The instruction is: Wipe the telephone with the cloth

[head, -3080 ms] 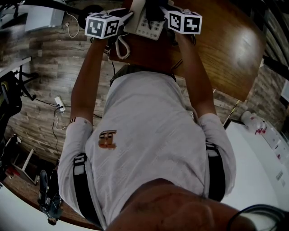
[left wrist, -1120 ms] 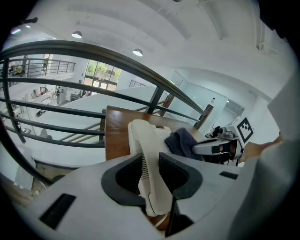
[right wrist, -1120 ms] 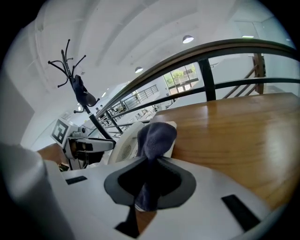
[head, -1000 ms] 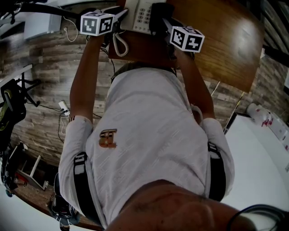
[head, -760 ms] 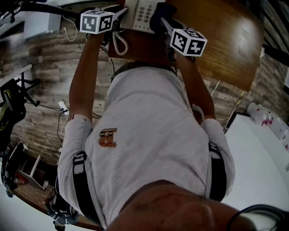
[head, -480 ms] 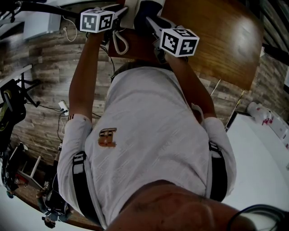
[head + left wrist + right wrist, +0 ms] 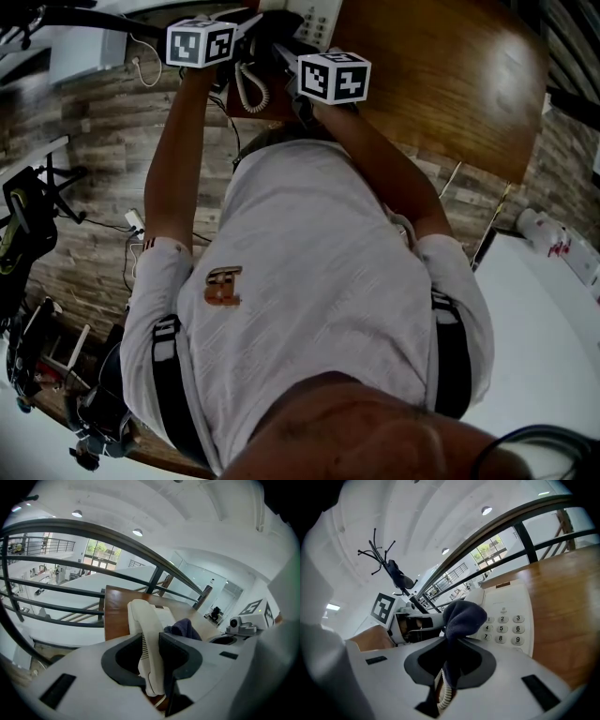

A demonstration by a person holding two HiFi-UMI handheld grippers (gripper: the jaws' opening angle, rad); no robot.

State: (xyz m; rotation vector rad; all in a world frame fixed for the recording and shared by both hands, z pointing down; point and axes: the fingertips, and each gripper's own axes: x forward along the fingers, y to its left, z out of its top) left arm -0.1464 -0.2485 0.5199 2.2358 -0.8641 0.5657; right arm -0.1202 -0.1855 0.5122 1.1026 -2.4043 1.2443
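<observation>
Position of equipment: the left claw (image 7: 151, 662) was clenched on the white handset (image 7: 142, 625), which ran lengthwise between both jaws. The handset lay along the left side of the telephone (image 7: 506, 616). The telephone stood on the brown wooden surface (image 7: 569, 606), close to the edge nearest the person (image 7: 309, 281).

The right claw (image 7: 443, 670) was grasping the dark blue cloth (image 7: 461, 615). The cloth rose out of the jaws in a bunched wad, and that wad sat on the telephone body just left of the keypad (image 7: 504, 630) (the number keys themselves lay uncovered to its right). From the left gripper view the same wad showed just beside the handset, on its right; whether it touched the handset could not be determined.

A white coiled cord (image 7: 442, 695) hung beneath the jaws of the right claw.

From the head view both arms were stretched forward, and the two claws were close together over the near end of the surface. A dark metal railing (image 7: 93, 530) ran behind the surface.
</observation>
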